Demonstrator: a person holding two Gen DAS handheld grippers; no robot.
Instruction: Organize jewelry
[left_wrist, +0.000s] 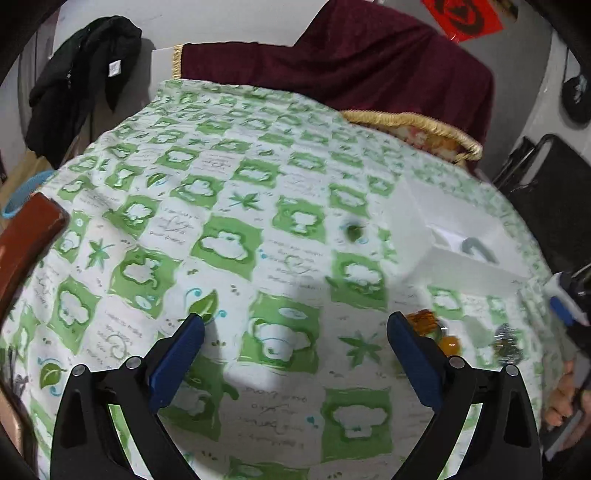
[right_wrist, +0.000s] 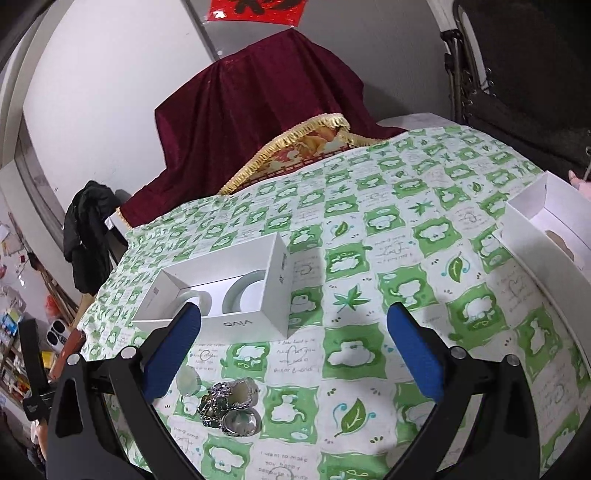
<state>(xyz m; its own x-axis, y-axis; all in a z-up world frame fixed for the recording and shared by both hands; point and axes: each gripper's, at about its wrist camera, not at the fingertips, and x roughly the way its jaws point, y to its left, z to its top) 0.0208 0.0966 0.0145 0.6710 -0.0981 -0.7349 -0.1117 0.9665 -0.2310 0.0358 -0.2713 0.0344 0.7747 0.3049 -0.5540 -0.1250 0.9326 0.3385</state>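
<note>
My left gripper (left_wrist: 295, 328) is open above the green-and-white tablecloth (left_wrist: 229, 206), with nothing between its blue pads. Amber bead jewelry (left_wrist: 428, 323) lies just right of its right finger. A silver ornate piece (left_wrist: 508, 341) sits further right. A small green stone (left_wrist: 354, 232) rests mid-table. An open white box (left_wrist: 465, 243) holds a pale jade bangle (left_wrist: 476, 246). My right gripper (right_wrist: 293, 317) is open too, hovering near the white box (right_wrist: 218, 291) with two pale bangles (right_wrist: 243, 295) inside. Silver rings and an ornate pendant (right_wrist: 231, 406) lie near its left finger.
A second open white box (right_wrist: 546, 221) sits at the right table edge. A maroon cloth with gold fringe (right_wrist: 258, 110) covers something at the back. A black jacket (left_wrist: 85, 85) hangs far left. A wooden chair back (left_wrist: 26, 243) stands left. A hand (left_wrist: 561, 398) shows at right.
</note>
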